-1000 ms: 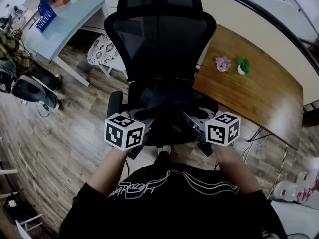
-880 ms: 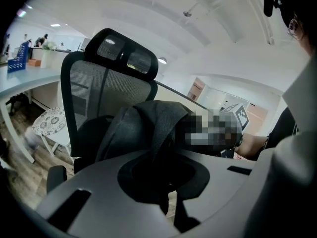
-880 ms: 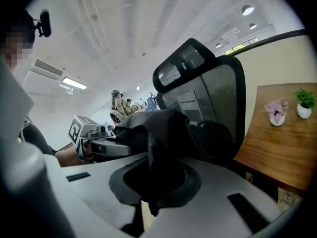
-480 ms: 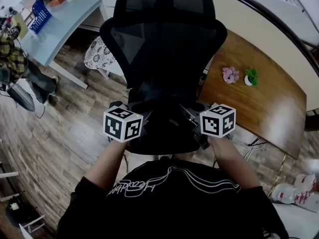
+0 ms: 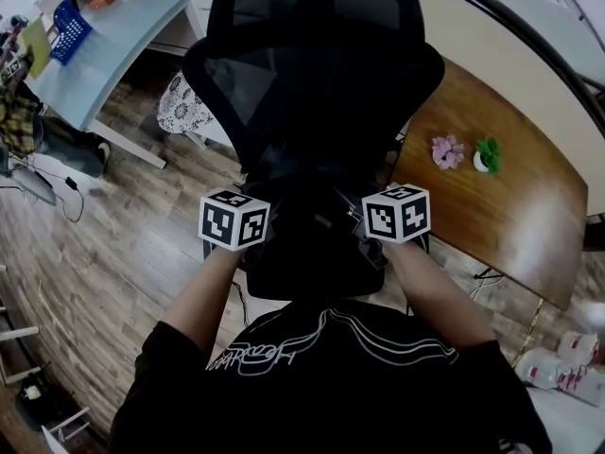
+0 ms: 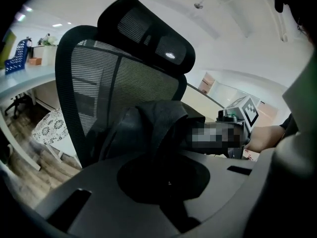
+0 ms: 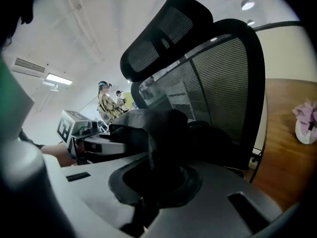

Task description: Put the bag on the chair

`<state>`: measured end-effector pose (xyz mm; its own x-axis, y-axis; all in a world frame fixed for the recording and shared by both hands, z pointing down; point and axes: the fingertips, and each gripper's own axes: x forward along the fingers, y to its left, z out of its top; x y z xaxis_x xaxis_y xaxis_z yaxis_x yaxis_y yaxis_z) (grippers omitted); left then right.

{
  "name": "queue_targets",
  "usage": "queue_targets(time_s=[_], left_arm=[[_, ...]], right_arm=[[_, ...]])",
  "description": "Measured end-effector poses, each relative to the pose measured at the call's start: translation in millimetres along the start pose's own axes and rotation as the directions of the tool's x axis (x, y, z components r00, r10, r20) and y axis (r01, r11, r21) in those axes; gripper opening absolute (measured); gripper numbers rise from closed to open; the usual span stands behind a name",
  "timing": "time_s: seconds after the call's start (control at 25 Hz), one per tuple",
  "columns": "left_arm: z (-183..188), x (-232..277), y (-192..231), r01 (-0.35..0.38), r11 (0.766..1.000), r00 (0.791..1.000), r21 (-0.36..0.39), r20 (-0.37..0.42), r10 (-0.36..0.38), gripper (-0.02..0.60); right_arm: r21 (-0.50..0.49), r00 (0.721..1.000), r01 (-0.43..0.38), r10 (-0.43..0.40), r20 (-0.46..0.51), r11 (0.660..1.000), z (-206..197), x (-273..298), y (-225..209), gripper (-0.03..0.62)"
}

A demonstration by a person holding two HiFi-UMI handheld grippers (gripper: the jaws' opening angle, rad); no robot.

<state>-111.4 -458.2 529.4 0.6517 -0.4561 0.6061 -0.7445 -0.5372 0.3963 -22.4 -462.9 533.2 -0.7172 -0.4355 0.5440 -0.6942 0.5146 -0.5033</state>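
A black mesh office chair point(image 5: 312, 83) stands right in front of me, its backrest point(image 6: 114, 78) and headrest point(image 7: 168, 29) filling both gripper views. A black fabric bag point(image 5: 307, 249) hangs between my two grippers, over the seat; whether it touches the seat is hidden. My left gripper point(image 5: 272, 233) is shut on a dark fold of the bag point(image 6: 148, 128), which runs down into its jaws. My right gripper point(image 5: 357, 227) is shut on the bag's other side point(image 7: 163, 133). Each gripper shows in the other's view: the right gripper point(image 6: 237, 120) and the left gripper point(image 7: 81, 135).
A curved wooden table point(image 5: 510, 197) at the right carries a pink flower point(image 5: 446, 150) and a small green plant point(image 5: 486, 153). A light blue desk point(image 5: 104, 36) with a blue basket point(image 5: 68, 32) stands back left, a patterned stool point(image 5: 187, 107) beside the chair. Wood floor lies at the left.
Both grippers have come closer together and moved forward toward the chair with the bag between them. The chair now stands larger and nearer in the head view.
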Motion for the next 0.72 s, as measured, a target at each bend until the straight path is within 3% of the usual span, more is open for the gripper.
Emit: queue_targets(time_s=[0.24,0.36,0.72], left_arm=[[-1.8,18.8,23.6,-0.03,0.999,0.999,0.044,-0.012,0.031,0.035],[-8.5,31.0,37.4,-0.047,0.999,0.999,0.017,-0.009,0.047,0.035],[-22.4,46.7,64.0,-0.075,0.997,0.997,-0.015,-0.016,0.074,0.037]], right_arm=[[0.001,0.998,0.049,-0.049,-0.043,0.999,-1.1,24.5,-17.7,0.006],[-0.016,0.994,0.067,-0.068,-0.08,0.998,-5.4,39.6,-27.8,0.008],[0.069,0.995,0.056,-0.05,-0.084,0.996,-14.5,67.0,-36.0,0.003]])
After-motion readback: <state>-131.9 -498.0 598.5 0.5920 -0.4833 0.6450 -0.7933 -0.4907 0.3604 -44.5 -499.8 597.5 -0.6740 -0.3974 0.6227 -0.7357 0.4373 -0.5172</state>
